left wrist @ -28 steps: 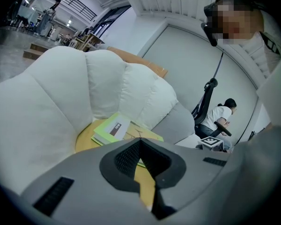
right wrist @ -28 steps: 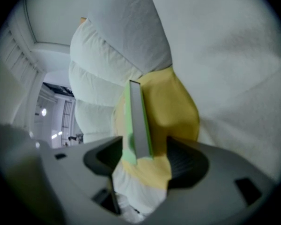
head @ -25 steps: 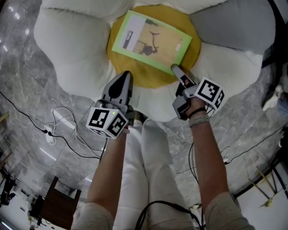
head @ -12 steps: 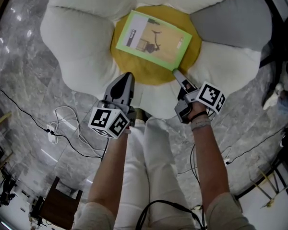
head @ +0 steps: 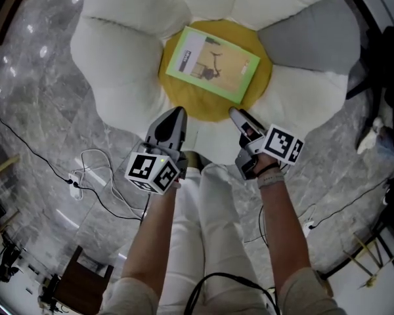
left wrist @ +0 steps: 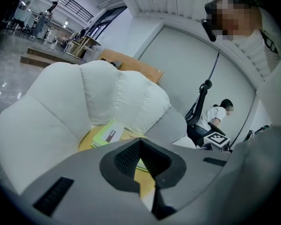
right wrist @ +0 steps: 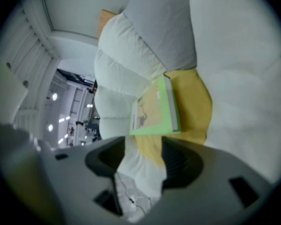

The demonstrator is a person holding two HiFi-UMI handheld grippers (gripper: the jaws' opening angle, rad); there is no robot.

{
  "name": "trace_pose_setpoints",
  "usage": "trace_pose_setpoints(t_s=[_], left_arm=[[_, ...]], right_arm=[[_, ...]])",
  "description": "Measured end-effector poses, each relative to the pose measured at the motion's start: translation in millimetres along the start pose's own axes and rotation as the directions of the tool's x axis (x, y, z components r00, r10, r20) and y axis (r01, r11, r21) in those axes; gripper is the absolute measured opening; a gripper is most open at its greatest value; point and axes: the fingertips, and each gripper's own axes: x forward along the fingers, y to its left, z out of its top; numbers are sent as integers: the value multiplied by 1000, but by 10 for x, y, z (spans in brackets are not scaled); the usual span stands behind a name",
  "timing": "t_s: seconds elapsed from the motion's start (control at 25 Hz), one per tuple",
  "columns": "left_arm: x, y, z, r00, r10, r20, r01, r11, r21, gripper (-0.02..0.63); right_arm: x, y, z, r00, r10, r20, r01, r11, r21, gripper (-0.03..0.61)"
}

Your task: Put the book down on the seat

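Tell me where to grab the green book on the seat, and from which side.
Take the near-right corner of the book, coming in low from the person's side. It lies flat, cover up, on the seat's yellow centre, so only its edges offer a pinch. That corner lies nearest, while tall white petals wall the far sides. The soft cushion should let the edge be scooped.

My head cam stares steeply down at the seat from well above. Left claw cam peeks low across it, right claw cam is rolled sideways and nearer. All three catch the book on its yellow centre.
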Motion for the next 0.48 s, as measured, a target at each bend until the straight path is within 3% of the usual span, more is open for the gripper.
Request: trace_pose_setpoints(t_s=[0.48], left_arm=[[-123,-210,193,1000,-17,0,17,1000,1,23]], right_arm=[[-86,601,-56,996,89,-18,-90,995,-44,123]])
